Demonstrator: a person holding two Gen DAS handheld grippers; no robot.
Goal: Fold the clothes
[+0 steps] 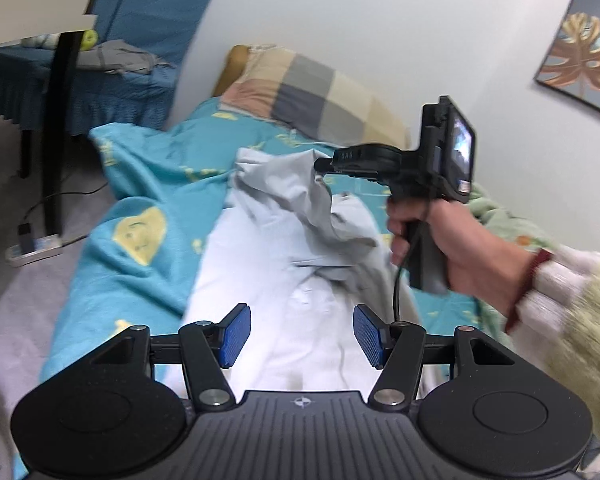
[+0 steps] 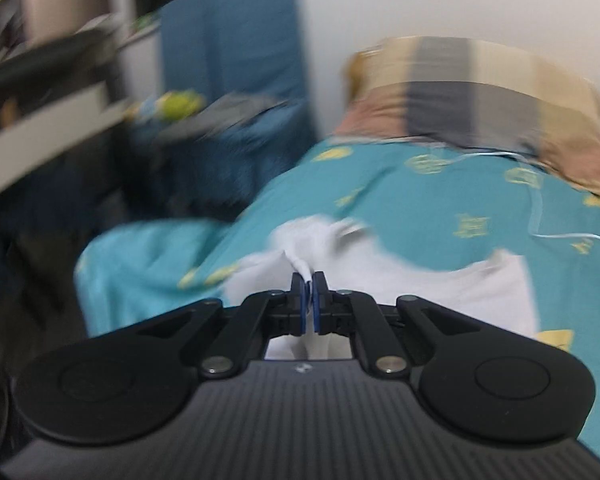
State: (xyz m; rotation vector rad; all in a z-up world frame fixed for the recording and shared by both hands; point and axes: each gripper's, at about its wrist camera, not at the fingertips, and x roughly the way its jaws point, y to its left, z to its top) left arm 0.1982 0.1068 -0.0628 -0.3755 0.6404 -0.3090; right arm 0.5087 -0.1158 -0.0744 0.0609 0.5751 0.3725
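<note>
My right gripper (image 2: 309, 280) was clamped on a fold of the white garment (image 1: 284, 264), lifting it off the teal bedsheet (image 1: 148, 184). My left gripper (image 1: 302, 334) hung above the garment's near end, jaws apart, holding nothing.

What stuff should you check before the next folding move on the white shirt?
1. Right gripper has a hold: ok, its jaws are shut on a pinch of the white shirt.
2. Left gripper is free to help: ok, jaws open, nothing between them, shirt lying below.
3. Lifted part hangs clear: ok, it is raised off the teal bedspread.
4. Shirt lies flat underneath: not ok, it is bunched and creased.
5. Which part is pinched, sleeve or hem: cannot tell, the picture is blurred.
6. Thin white cable on the bedspread is apart from the shirt: ok.
</note>
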